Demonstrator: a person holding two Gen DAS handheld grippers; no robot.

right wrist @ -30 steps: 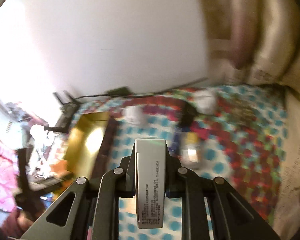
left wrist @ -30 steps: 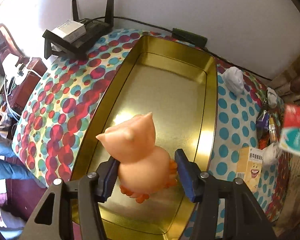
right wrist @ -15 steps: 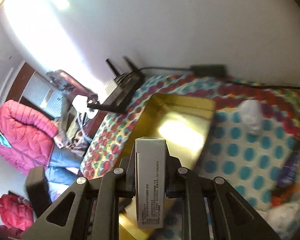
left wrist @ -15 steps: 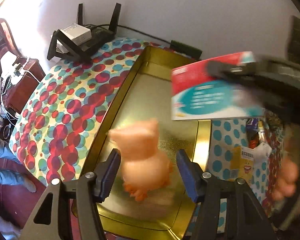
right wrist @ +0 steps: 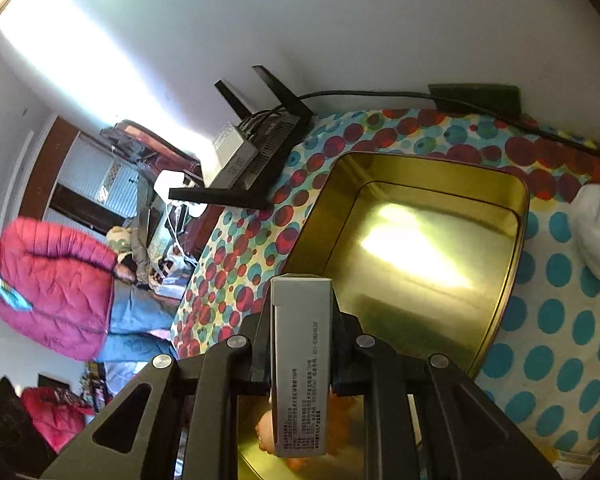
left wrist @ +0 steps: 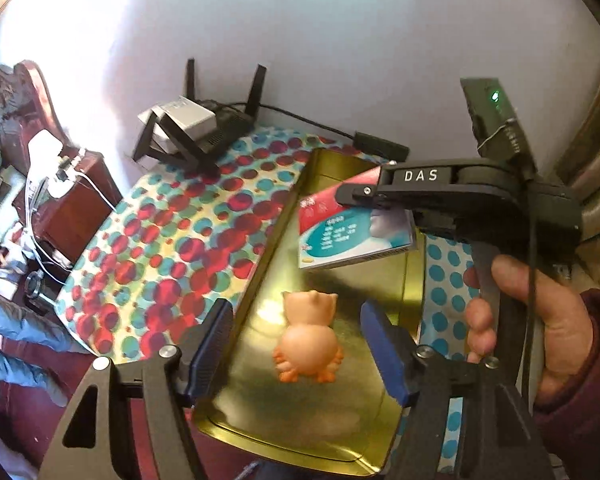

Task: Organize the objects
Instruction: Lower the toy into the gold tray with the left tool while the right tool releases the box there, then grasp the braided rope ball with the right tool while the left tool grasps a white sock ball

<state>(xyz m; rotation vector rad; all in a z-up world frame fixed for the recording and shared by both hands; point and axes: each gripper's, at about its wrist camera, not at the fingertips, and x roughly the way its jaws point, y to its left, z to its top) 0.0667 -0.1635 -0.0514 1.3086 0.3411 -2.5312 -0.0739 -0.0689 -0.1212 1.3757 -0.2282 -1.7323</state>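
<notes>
The left gripper (left wrist: pixel 296 344), jaws just widened, stands clear of the smooth rubbery duck (left wrist: pixel 308 340) between them. The right gripper (right wrist: pixel 302 320) clamps a flat cardboard box (right wrist: pixel 300 364) above the glossy gold tray (right wrist: pixel 504 280).

Both wrist cameras look steeply down (close) at one gold tray (left wrist: pixel 414 276).

Orange toy (right wrist: pixel 269 426): showing only as slivers behind the held box (right wrist: pixel 300 364).
Gold tray (left wrist: pixel 324 432): near corner running behind the left gripper (left wrist: pixel 296 344).
Box print: staying too small to read.
</notes>
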